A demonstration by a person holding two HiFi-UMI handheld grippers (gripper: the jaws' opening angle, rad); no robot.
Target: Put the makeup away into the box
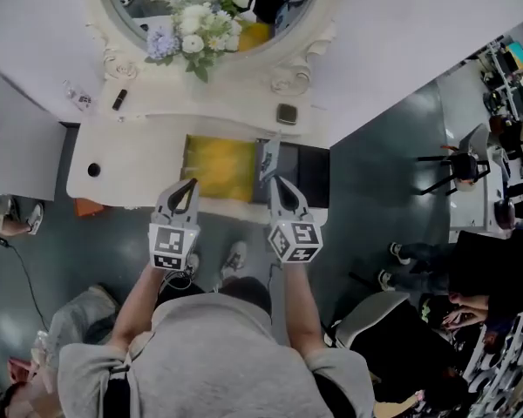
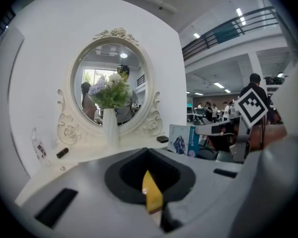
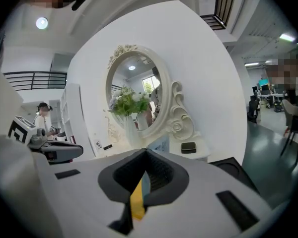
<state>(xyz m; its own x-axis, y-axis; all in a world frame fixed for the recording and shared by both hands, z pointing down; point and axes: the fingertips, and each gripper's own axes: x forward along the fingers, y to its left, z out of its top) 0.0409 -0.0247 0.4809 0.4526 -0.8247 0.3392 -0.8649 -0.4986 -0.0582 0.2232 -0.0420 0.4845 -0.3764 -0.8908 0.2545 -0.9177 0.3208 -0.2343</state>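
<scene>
An open box (image 1: 219,169) with a yellow inside lies at the front of the white vanity table (image 1: 131,159). Its printed lid (image 1: 268,158) stands up at its right side. A black tube (image 1: 119,99), a dark square compact (image 1: 286,114) and a small clear bottle (image 1: 77,97) rest near the mirror's foot. My left gripper (image 1: 189,184) hovers shut and empty at the box's near left edge. My right gripper (image 1: 275,181) is shut and empty too, just in front of the lid. The compact (image 3: 188,147) and the tube (image 2: 62,152) also appear in the gripper views.
An oval mirror (image 2: 111,95) in a white ornate frame stands at the back, with a white vase of flowers (image 1: 196,24) before it. A black panel (image 1: 312,174) lies right of the lid. A small black round thing (image 1: 93,170) sits at the table's left. People and chairs stand off to the right.
</scene>
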